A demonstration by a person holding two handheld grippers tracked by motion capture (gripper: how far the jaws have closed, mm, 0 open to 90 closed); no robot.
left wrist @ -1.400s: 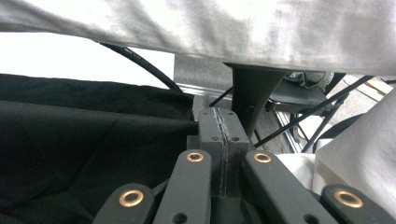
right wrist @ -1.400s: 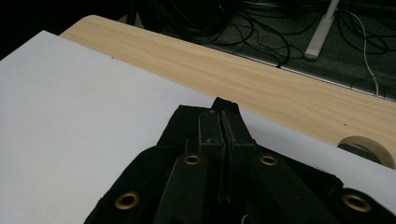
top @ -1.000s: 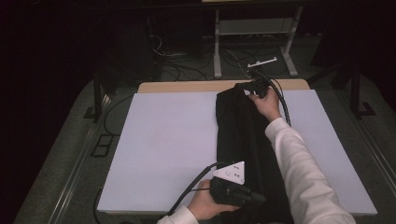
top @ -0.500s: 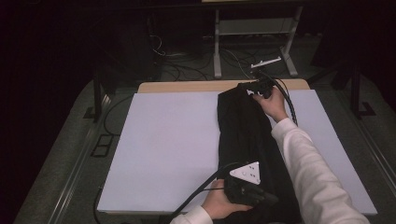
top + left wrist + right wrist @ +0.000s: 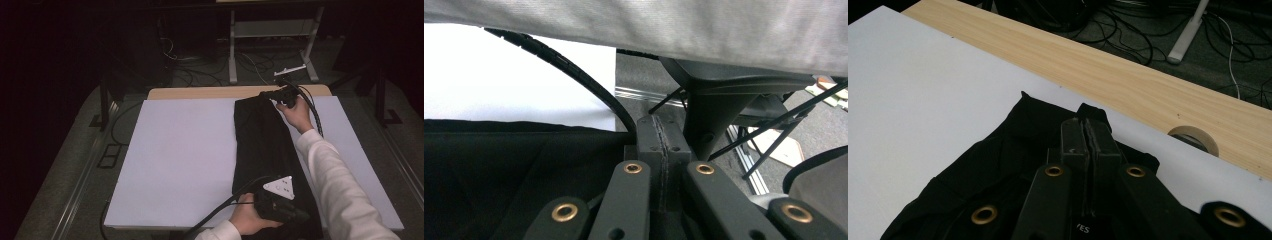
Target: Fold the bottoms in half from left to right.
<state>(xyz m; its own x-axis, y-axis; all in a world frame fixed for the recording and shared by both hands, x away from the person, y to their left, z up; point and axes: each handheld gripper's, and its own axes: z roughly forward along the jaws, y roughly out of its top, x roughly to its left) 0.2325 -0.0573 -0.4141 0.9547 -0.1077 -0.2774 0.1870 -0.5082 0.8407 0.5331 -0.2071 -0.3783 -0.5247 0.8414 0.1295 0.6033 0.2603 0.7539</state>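
White mat (image 5: pixel 190 165) covers table; bare wood strip (image 5: pixel 1128 70) at far edge w/ tape roll (image 5: pixel 1194 140). Cables (image 5: pixel 200 62) on floor behind, metal stand (image 5: pixel 232 55) nearby.

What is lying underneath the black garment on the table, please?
The black garment lies on a white board covering the table; a strip of wooden tabletop shows along the far edge. Whatever sits directly beneath the fabric is covered and cannot be seen.

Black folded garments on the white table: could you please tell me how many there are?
1. A single long black folded cloth garment lies along the right half of the white table, running from the far edge to the near edge. Anything beneath it would be hidden.
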